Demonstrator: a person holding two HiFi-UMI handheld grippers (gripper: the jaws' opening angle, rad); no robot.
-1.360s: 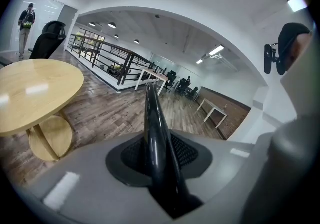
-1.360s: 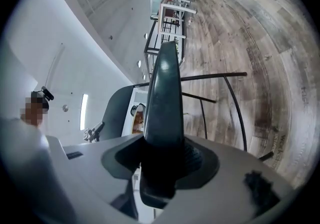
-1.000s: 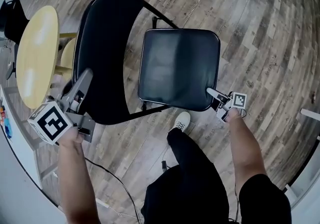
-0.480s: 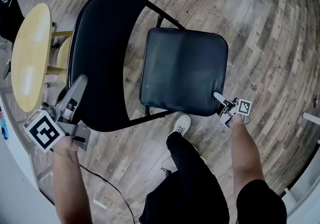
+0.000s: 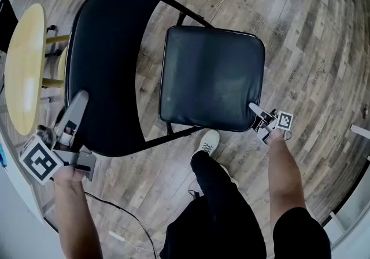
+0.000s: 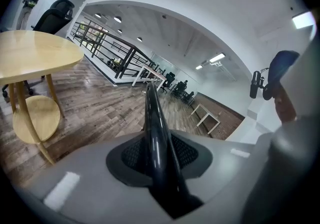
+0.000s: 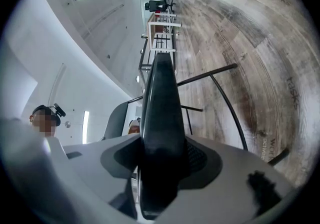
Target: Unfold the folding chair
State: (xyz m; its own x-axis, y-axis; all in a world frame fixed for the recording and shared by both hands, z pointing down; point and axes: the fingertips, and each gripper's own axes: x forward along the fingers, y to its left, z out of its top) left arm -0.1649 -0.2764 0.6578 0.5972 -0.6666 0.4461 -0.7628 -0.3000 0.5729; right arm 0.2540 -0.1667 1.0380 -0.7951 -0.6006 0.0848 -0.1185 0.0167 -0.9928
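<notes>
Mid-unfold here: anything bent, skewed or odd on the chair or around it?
Nothing stands out. The left gripper clamps the backrest edge, the right gripper the seat corner; both look intact. A thin cable lies on the floor near the person's feet.

The backrest (image 5: 107, 67) is standing left of the seat (image 5: 211, 78) on the floor (image 5: 312, 50) — a table (image 5: 23, 67) sitting further left, a shoe (image 5: 208, 142) just below the seat. The left hand-held gripper (image 5: 78, 100) is clamping the backrest's edge, the right hand-held gripper (image 5: 253, 108) the seat's near corner.
</notes>
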